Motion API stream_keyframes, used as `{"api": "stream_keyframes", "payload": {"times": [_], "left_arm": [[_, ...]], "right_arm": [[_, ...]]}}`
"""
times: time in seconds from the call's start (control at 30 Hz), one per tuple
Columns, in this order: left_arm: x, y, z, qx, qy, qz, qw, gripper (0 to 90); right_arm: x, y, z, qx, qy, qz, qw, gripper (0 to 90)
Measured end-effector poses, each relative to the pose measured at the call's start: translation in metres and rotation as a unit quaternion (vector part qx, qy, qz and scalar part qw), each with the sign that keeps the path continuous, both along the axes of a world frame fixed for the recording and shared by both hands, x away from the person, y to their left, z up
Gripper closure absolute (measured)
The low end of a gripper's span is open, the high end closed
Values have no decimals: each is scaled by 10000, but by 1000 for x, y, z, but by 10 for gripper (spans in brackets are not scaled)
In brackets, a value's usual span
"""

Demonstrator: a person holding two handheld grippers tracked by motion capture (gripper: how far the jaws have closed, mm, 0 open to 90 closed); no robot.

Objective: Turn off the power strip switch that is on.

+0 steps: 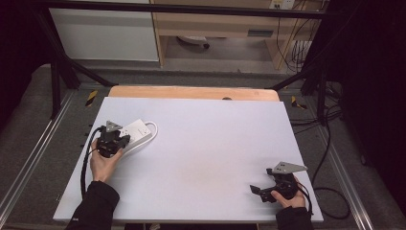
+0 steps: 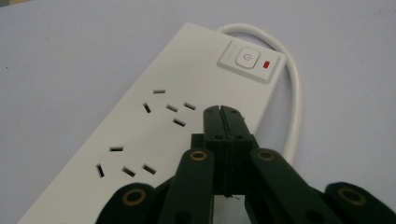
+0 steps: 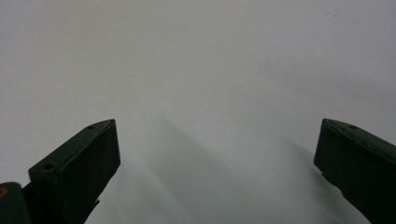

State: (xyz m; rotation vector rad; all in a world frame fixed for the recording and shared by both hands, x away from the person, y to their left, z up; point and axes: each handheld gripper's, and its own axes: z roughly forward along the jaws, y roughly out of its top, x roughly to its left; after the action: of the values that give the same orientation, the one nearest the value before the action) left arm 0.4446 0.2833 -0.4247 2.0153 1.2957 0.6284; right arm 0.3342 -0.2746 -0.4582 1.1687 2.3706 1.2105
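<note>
A white power strip (image 1: 136, 132) lies at the table's left, its white cable (image 1: 152, 129) looped beside it. In the left gripper view the power strip (image 2: 154, 121) shows two socket groups, a white power button (image 2: 247, 58) and a red indicator (image 2: 266, 65). My left gripper (image 1: 125, 139) (image 2: 221, 110) hangs just over the strip's near part, jaws shut together with nothing between them. My right gripper (image 1: 254, 190) (image 3: 217, 140) rests near the table's front right corner, jaws wide open over bare tabletop.
The table is a pale board (image 1: 206, 153) with a wooden strip (image 1: 191, 92) along its far edge. A black frame and cables (image 1: 325, 158) flank the right side. A wooden shelf unit (image 1: 225, 28) stands beyond.
</note>
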Motion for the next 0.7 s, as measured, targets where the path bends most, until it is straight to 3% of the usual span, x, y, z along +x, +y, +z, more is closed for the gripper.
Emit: {"api": "stream_keyframes", "payload": {"times": [0.7], "left_arm": [[-2, 0, -1, -2, -51, -44, 10000, 900]], "right_arm": [[0, 0, 0, 0, -7, 0, 10000, 9]]}}
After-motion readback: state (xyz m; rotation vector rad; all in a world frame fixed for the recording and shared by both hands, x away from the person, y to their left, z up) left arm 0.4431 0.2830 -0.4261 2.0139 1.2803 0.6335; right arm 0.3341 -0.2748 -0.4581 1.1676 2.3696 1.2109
